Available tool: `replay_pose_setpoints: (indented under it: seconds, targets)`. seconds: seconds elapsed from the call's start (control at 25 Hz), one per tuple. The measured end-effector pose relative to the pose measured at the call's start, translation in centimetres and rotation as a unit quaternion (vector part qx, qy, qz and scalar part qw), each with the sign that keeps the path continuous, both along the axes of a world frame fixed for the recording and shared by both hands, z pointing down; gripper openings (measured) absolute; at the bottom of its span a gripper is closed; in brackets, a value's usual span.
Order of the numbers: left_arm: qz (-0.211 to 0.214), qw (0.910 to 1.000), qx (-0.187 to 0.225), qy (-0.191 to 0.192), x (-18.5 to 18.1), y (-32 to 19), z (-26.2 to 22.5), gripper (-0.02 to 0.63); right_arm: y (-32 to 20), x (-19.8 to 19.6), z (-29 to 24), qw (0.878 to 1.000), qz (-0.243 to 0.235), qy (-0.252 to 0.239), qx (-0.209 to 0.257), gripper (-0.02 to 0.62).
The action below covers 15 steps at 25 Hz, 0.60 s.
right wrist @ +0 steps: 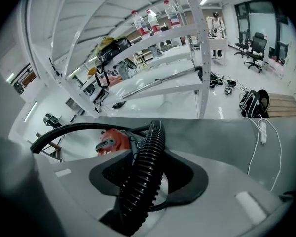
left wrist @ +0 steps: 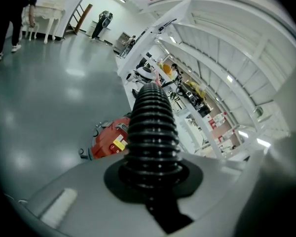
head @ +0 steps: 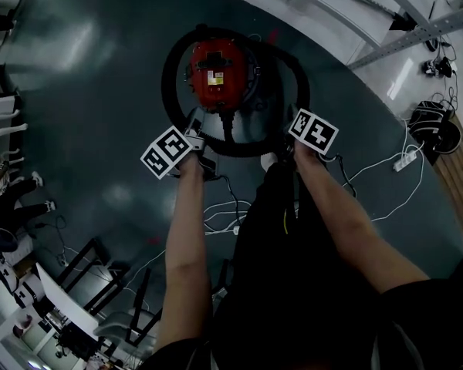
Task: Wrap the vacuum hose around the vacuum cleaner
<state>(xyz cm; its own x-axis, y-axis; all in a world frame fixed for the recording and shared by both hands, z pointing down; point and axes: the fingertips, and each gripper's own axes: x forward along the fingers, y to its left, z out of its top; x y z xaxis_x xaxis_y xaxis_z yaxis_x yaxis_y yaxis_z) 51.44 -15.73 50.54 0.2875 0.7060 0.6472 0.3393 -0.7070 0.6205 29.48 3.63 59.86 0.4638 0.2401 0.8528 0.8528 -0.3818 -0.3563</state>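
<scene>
Down below, the dark grey floor (head: 92, 91) fills the head view. In the right gripper view a white metal rack (right wrist: 187, 38) rises behind, with bottles (right wrist: 153, 18) lined up on an upper shelf.

The black ribbed vacuum hose (head: 170, 79) lies in a big loop right round the vacuum cleaner (head: 217, 72), and the near side of that loop runs between the two hands. The red vacuum cleaner sits upright on the floor inside the ring, just ahead of both arms.

The left tongs (head: 197, 132) are clamped on the hose, jaws drawn in narrow. In the left gripper view the ribbed hose (left wrist: 151, 132) rises straight out from between those jaws, with the red machine (left wrist: 111, 141) low on the floor beyond.

The right tongs (head: 292, 136) hold the hose too, jaws set wider around it. The right gripper view has the hose (right wrist: 144, 174) slanting up through the grip and curving off towards the cleaner (right wrist: 113, 141).

White cables (head: 378, 168) trail across the floor at the right and lead to a power strip (head: 406, 160).
</scene>
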Motion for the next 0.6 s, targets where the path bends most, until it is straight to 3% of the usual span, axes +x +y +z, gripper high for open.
replay_pose_setpoints:
  seconds: [0.24,0.48,0.6]
  targets:
    - [0.012,0.9993,-0.027,0.025,1.1,1.5,-2.8,0.063,1.7,1.2,-3.0,0.999,0.013,0.031,-0.033,0.201]
    - [-0.014,0.9975,-0.057,0.041,2.0,1.1,-5.0,0.064,2.9,3.3,-6.3,0.995,-0.010,0.065,-0.069,0.202]
    - [-0.026,0.9959,-0.067,0.055,2.7,0.0,-6.2,0.064,2.8,5.3,-8.4,0.990,-0.043,0.086,-0.101,0.201]
